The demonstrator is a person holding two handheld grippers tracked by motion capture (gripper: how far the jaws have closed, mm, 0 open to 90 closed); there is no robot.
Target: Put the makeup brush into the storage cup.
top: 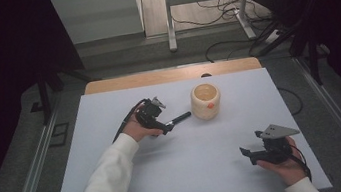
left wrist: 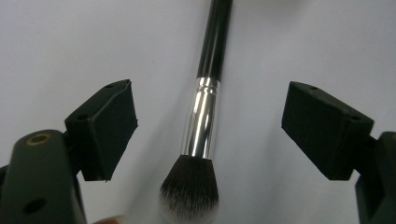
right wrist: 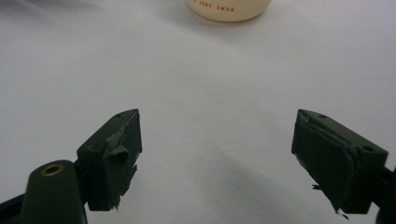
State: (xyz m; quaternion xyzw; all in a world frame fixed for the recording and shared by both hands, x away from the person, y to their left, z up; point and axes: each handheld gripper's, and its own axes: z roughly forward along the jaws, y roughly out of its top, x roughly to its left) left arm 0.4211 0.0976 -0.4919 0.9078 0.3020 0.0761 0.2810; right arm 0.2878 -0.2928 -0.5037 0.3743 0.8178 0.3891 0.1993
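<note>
- White worktop [top: 188, 164], bare apart from cream cup [top: 205, 101] at centre back.
- Right gripper [top: 252, 154]: fingers released, parked near front right, well apart from brush.
- Left gripper [left wrist: 208, 135]: fingers [left wrist: 105, 128] released, straddling brush ferrule.
- Black-handled brush [left wrist: 201, 121] flat on worktop, long axis running away between fingers, handle tip toward cup.

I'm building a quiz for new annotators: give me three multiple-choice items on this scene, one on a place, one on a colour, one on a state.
1. Where does the makeup brush lie?
A. inside the cup
B. on the table, between the left gripper's jaws
C. on the floor

2. What colour is the brush's ferrule?
A. silver
B. red
C. gold

3. How does the right gripper stand?
A. shut on the brush
B. shut on the cup
C. open, holding nothing

Answers: 1 B, the left gripper view shows the brush on the white table with the left gripper open around it. 2 A, shiny silver metal. 3 C, its jaws stand wide apart over bare table, the cream cup farther off.
</note>
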